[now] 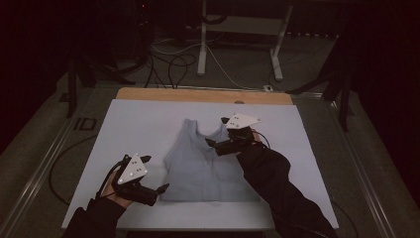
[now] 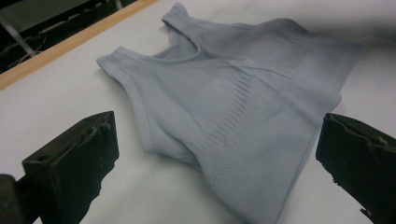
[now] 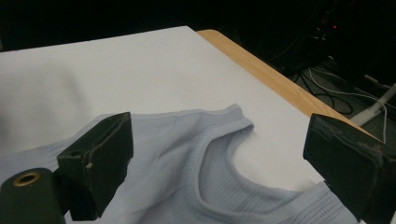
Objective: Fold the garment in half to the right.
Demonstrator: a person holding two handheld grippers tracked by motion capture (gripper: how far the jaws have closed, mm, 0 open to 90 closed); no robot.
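A pale blue-grey ribbed knit tank top (image 1: 203,161) lies flat in the middle of a bench (image 1: 133,124) covered with a white sheet, its straps pointing away from the person and its hem nearest them.

The left gripper (image 1: 161,190) hovers just beside the top's lower left hem corner, jaws spread wide and holding nothing. In the left gripper view the top (image 2: 233,112) lies between and beyond the two black jaws, untouched.

The right gripper (image 1: 214,144) hangs over the top's right shoulder strap, jaws also wide apart and empty. In the right gripper view the curved neckline (image 3: 219,158) sits between the jaws.

The step in hand looks like taking hold of the top, probably to fold it. To do that well, each gripper should come down low so one jaw slides under the fabric edge, pinching both layers rather than only the upper one. The left should bite right at the hem corner, the right on the strap's stitched edge, so the knit lifts evenly without bunching or dragging the sheet.
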